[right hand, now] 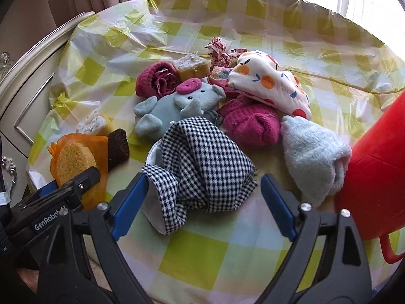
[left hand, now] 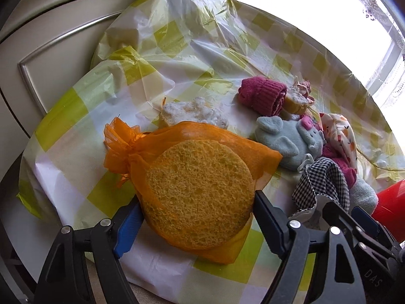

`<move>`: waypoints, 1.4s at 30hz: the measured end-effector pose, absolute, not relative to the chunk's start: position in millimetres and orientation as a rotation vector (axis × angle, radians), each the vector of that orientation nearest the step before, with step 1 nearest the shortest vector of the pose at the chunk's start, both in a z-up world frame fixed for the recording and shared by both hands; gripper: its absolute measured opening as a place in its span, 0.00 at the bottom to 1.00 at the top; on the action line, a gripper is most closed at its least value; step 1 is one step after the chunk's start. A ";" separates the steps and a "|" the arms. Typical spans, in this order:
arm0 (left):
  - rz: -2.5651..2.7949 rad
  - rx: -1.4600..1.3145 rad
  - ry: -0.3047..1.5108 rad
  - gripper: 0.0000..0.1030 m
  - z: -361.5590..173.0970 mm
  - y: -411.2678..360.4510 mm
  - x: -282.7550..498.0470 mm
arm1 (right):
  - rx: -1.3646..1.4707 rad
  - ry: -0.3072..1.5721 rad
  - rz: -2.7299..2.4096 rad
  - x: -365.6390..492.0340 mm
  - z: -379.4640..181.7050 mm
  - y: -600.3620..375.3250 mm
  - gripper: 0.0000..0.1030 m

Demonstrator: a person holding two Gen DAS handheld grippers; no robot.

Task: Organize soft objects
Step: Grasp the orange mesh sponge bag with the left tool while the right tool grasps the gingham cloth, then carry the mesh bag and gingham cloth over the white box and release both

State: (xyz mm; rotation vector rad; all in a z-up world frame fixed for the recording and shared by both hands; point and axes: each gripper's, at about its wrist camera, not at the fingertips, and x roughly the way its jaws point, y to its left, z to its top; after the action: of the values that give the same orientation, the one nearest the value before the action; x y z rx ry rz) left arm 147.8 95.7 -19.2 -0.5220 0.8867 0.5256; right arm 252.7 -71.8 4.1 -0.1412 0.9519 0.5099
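Left tool (left hand: 196, 217) is spread wide around the round yellow sponge (left hand: 200, 192) in its orange mesh bag (left hand: 192, 136), one blue pad on each side of the disc and the left pad pressing the bag. The bag lies at the near left of the worktop (left hand: 63, 177), which is wrapped in a green-and-white checked plastic sheet. Just beyond it lies a white fluffy lump (left hand: 195, 112).

Over on the right, the right tool (right hand: 201, 202) is also spread, its fingers flanking the black-and-white checked cloth (right hand: 202, 162), with the left pad touching the cloth's edge and the right pad standing clear of it. The cloth lies crumpled at the near edge of the pile.

Behind it sits a grey-blue plush elephant (right hand: 174, 106) with a pink snout, and a rolled magenta knit (right hand: 157, 78) lies far left of that. A second magenta knit piece (right hand: 250, 124) lies to the right (partly under a fruit-print pouch (right hand: 268, 81)). A pale blue fleecy piece (right hand: 314, 154) leans against a red plastic container (right hand: 377, 157) at the right edge. A dark brown knit square (right hand: 117, 148) lies beside the orange bag.
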 end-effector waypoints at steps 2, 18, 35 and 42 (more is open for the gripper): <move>0.522 -0.526 0.873 0.80 -17.3 95.8 147.0 | -0.140 0.960 0.520 255.7 1.1 -65.8 0.89; 0.515 -0.542 0.820 0.80 -12.6 97.8 136.8 | -0.128 0.984 0.581 243.0 -6.2 -65.0 0.29; 0.371 -0.449 0.788 0.80 21.1 31.0 109.3 | -0.014 0.956 0.459 186.5 22.7 -174.4 0.29; 0.273 -0.374 0.809 0.80 29.3 -18.0 101.4 | 0.018 0.957 0.399 167.7 27.3 -222.3 0.29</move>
State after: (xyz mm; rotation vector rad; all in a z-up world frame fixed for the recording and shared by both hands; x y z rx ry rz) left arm 101.4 -18.0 29.3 -0.3742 0.8086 0.2731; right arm 167.7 -222.3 27.3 0.0177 0.9572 0.3986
